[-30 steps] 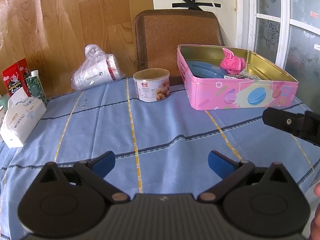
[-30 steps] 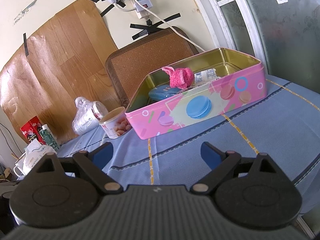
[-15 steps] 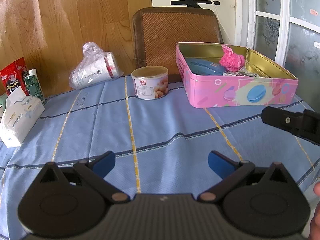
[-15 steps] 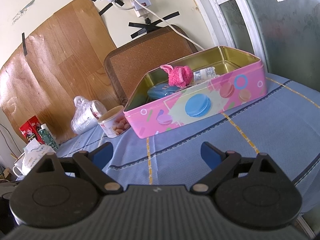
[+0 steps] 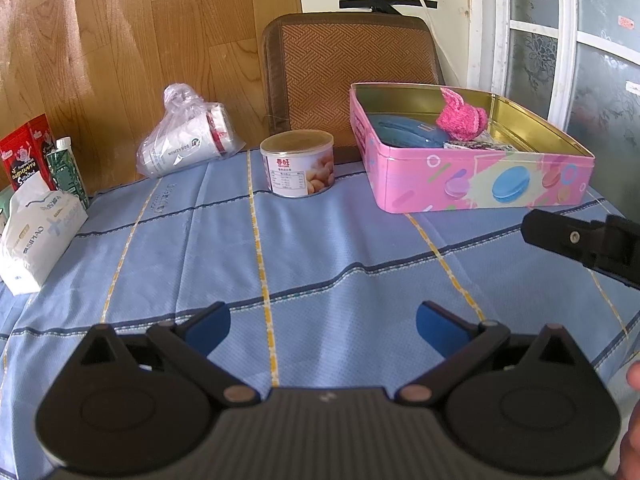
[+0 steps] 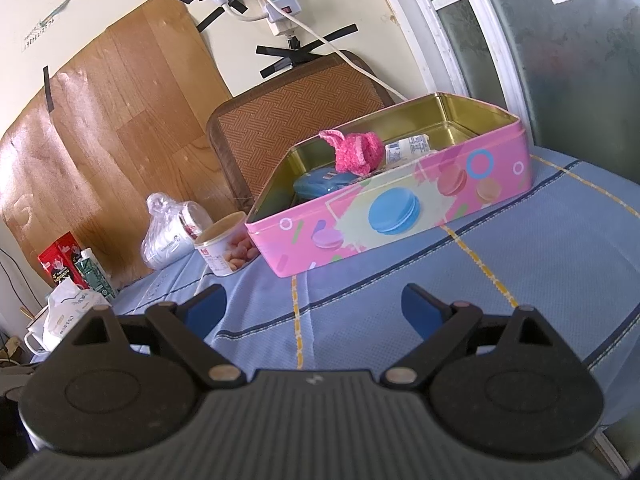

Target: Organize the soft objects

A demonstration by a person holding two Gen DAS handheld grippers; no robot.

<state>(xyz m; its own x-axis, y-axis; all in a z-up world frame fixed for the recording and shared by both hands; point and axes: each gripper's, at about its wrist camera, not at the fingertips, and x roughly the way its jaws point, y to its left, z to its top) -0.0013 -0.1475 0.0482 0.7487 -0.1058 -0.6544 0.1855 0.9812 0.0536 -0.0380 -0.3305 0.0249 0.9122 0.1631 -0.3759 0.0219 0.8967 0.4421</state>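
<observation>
One pink tin [image 5: 472,178], lid off, stands on the blue tablecloth [image 5: 320,248]. Inside it lie one pink fuzzy item [image 5: 460,118], one blue pouch [image 5: 408,132] and one small printed packet [image 6: 408,148]. Left of the tin stand one can [image 5: 297,168] and one bagged cup stack [image 5: 188,144]. Left gripper [image 5: 322,326] and right gripper [image 6: 314,306] hover before the tin, fingers spread, holding nothing.
</observation>
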